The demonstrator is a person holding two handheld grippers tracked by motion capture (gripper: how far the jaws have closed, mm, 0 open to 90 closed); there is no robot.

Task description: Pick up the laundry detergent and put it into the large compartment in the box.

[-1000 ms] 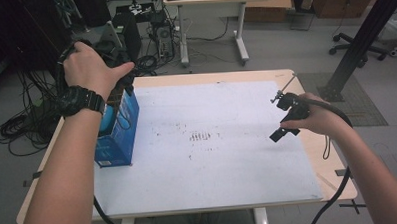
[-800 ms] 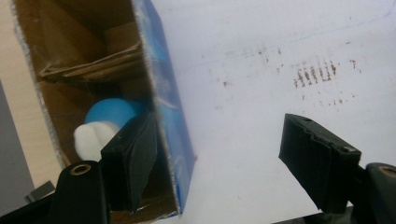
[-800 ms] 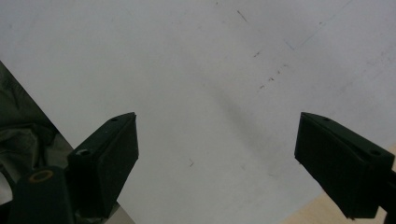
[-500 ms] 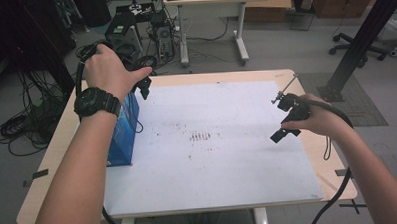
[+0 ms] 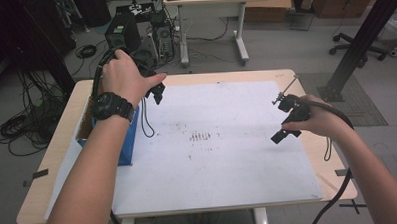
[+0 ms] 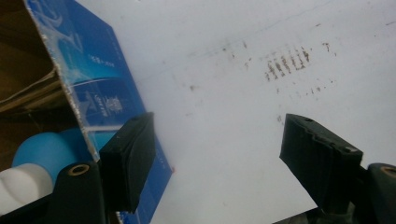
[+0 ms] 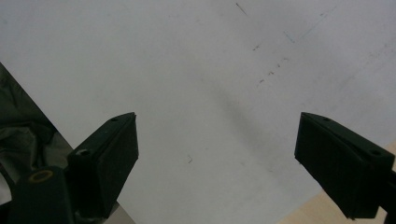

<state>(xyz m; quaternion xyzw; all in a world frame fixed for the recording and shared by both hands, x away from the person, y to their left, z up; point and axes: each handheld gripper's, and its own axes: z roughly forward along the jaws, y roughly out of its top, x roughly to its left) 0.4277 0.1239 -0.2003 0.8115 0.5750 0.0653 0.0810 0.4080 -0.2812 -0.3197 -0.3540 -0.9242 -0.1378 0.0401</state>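
Along the left edge of the table, a blue box is seen standing with its top open, its brown cardboard inside visible beside the person's left forearm. Through the left gripper view, the printed blue wall of that box is shown at the left, and rounded blue and white items can be made out inside it; what they are cannot be told. The left gripper is held just above the table near the box's far end, gripped by the left hand, on whose wrist a black watch is worn. Its jaws are seen spread wide in its own view, with nothing between them but the white sheet and a patch of small dark marks near the sheet's middle.

Well apart, toward the right edge, the right gripper is held by the right hand low over the sheet, its black cable trailing back along the forearm. Its jaws are likewise parted widely and empty, with the faintly scuffed sheet beneath and a strip of bare wood at one corner.

Beyond the table, cables, computer cases, a second desk and an office chair are seen on the floor.
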